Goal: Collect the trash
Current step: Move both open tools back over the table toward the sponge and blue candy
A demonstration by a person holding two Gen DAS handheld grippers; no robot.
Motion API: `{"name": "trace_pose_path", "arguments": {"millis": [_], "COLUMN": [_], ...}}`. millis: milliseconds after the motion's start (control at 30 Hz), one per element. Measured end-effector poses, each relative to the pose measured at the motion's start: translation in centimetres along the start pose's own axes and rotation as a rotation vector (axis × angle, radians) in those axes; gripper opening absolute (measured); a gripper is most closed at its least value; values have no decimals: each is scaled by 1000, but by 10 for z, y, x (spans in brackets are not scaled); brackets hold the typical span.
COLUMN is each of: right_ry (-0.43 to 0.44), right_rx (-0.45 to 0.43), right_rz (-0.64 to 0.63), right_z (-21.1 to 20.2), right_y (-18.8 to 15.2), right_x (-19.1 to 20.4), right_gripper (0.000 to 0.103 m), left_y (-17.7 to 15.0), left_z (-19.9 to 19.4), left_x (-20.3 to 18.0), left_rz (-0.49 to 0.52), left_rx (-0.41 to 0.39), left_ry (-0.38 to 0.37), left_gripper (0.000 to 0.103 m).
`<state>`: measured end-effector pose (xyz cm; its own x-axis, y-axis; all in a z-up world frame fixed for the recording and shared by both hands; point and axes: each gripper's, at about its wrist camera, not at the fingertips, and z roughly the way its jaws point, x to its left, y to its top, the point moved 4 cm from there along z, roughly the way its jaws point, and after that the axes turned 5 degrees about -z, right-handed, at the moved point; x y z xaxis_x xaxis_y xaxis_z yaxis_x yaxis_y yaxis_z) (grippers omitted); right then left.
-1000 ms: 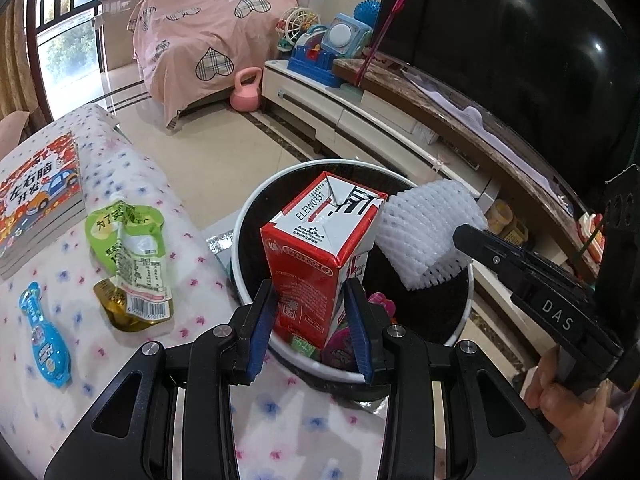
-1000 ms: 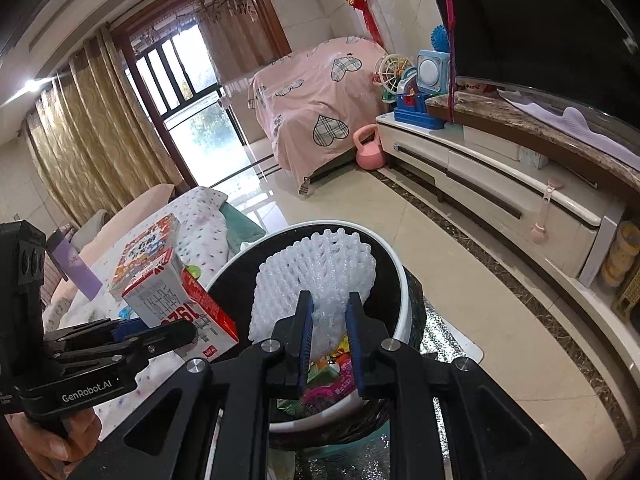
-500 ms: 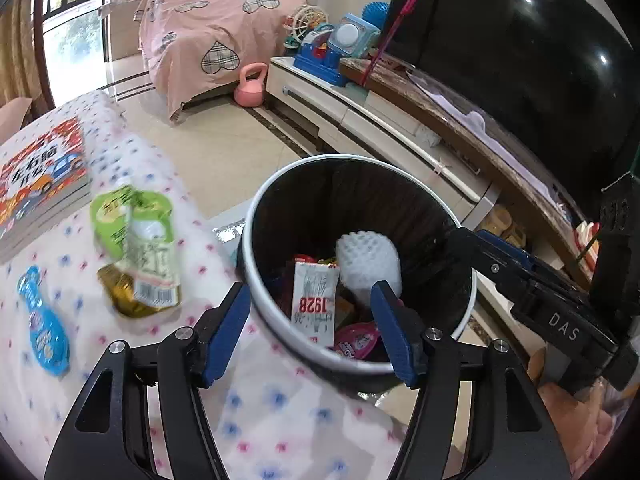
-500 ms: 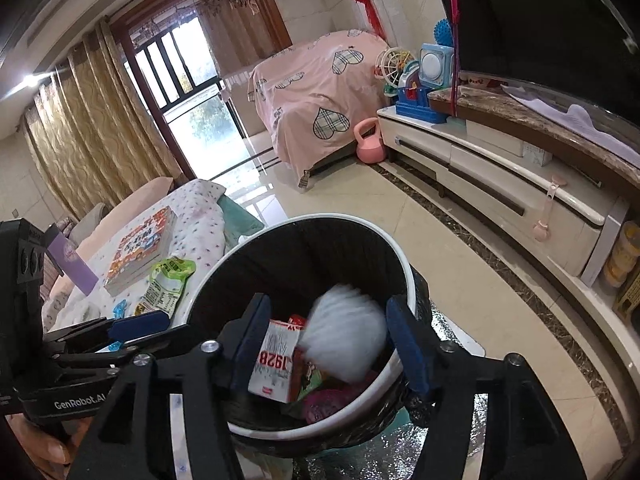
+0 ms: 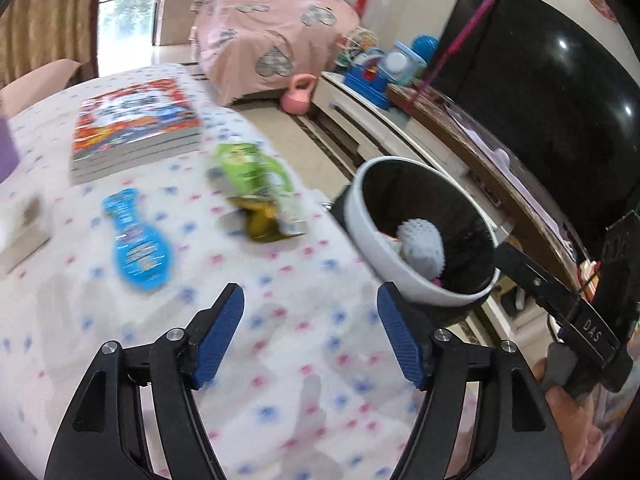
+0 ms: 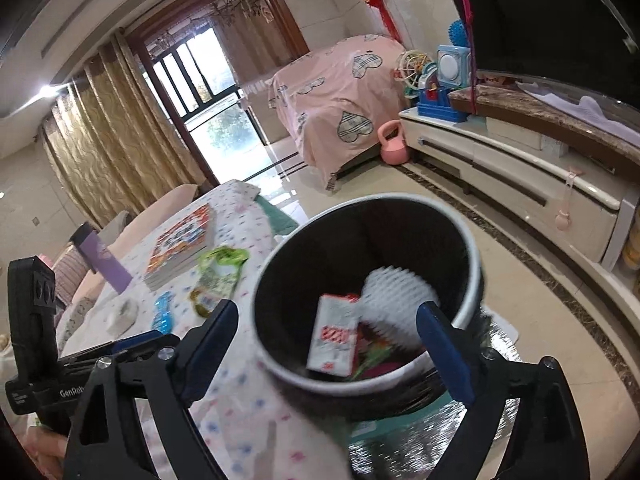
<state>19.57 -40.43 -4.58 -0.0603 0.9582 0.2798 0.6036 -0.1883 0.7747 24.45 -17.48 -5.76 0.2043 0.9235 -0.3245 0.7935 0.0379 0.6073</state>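
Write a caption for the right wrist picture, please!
Open tongs above a bin holding a carton and foam net.

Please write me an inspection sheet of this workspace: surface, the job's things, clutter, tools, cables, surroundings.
Surface: table under a white cloth with pink and blue dots.
Job's things: bin beside the table edge; carton and foam net lie inside it. Green pouch and blue packet lie flat on the cloth, apart.
Clutter: book stack; purple box.
Tools: left tool open, empty, over the cloth; right tool open, empty, over the bin.
Cables: nothing seen.
Surroundings: TV on a long cabinet, pink kettlebell on the floor, pink-covered furniture, curtains.
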Motion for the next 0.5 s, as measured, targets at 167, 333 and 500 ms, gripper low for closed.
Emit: {"name": "trace_pose_path", "arguments": {"millis": [167,333,500], "right_ry": [42,74,107], "right_rx": [-3,10,25], "right_rz": [7,-33,-75], "right_z": [0,2,5], "right_y": [-14,-25,-34], "right_x": [25,54,83], "right_gripper": [95,98,99], "left_y": [-13,-29,-42], "left_z": [-19,-33,-45], "left_x": [35,71,100], "left_rz": [-46,-98,-139], "left_rx": [-19,-21,-23], "left_ry": [34,61,97], "left_gripper": [75,76,76]}}
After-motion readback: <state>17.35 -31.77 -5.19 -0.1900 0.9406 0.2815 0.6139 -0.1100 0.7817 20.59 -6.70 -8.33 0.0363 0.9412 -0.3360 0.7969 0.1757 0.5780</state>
